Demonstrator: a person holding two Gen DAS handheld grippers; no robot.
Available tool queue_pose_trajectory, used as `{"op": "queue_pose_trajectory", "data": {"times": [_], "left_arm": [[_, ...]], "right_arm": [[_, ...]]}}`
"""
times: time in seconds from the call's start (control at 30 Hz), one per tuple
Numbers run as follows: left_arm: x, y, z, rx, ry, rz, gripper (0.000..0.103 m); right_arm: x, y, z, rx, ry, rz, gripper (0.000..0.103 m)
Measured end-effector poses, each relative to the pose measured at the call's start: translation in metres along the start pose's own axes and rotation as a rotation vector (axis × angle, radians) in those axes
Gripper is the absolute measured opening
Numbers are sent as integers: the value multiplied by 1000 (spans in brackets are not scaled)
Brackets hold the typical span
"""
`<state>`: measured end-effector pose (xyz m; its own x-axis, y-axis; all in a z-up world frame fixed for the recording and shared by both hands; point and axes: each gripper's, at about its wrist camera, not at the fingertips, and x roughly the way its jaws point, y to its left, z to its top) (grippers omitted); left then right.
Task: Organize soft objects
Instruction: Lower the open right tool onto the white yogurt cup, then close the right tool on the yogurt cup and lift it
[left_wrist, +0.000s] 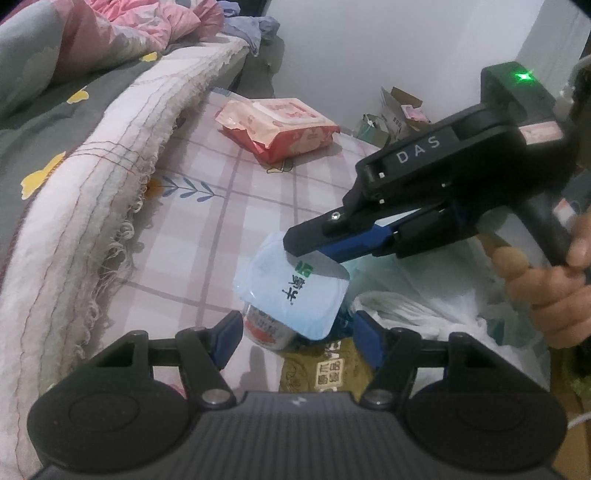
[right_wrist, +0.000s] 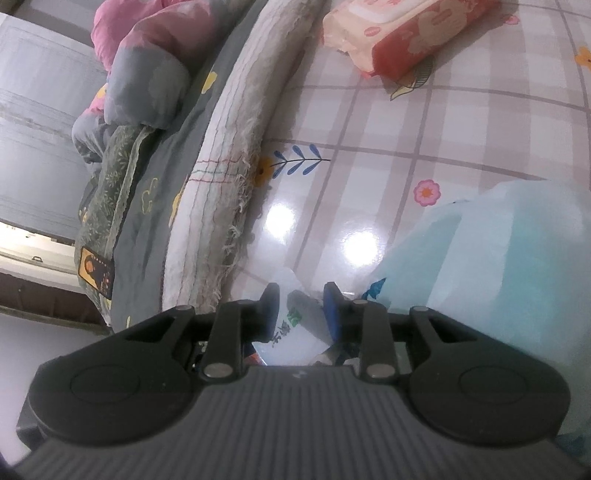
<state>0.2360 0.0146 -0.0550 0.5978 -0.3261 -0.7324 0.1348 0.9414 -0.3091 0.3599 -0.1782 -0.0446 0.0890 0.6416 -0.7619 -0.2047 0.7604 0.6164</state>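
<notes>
A pale blue soft packet with dark and green print is held above the checked floor mat. My right gripper is shut on its upper edge; it shows between the fingers in the right wrist view. My left gripper is open, its blue pads either side of the packet's lower end and a red-and-white item beneath it. A red and pink wipes pack lies farther off on the mat, also in the right wrist view.
A folded quilt stack with a frayed white edge runs along the left. White plastic bags and an olive printed bag lie to the right. A pale blue bag sits at right. Cardboard clutter stands by the wall.
</notes>
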Motion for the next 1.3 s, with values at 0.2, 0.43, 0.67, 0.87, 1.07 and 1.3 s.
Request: {"op": "queue_pose_trajectory", "data": {"times": [0.2, 0.43, 0.67, 0.87, 1.07, 1.3], "left_arm": [[8, 1, 0, 15, 8, 26, 57], [8, 3, -1, 15, -1, 34, 56], [-3, 4, 0, -9, -13, 29, 56], [-31, 0, 3, 0, -60, 41, 56], [-64, -12, 5, 36, -115, 48, 56], [-96, -42, 4, 85, -157, 22, 56]], "right_arm": [[8, 5, -2, 0, 19, -9, 26], [9, 12, -6, -30, 18, -20, 24], [2, 23, -9, -54, 11, -17, 22], [-11, 39, -13, -73, -5, 10, 22], [-34, 53, -27, -82, -31, 42, 22], [-81, 63, -53, -91, -96, 61, 22]]}}
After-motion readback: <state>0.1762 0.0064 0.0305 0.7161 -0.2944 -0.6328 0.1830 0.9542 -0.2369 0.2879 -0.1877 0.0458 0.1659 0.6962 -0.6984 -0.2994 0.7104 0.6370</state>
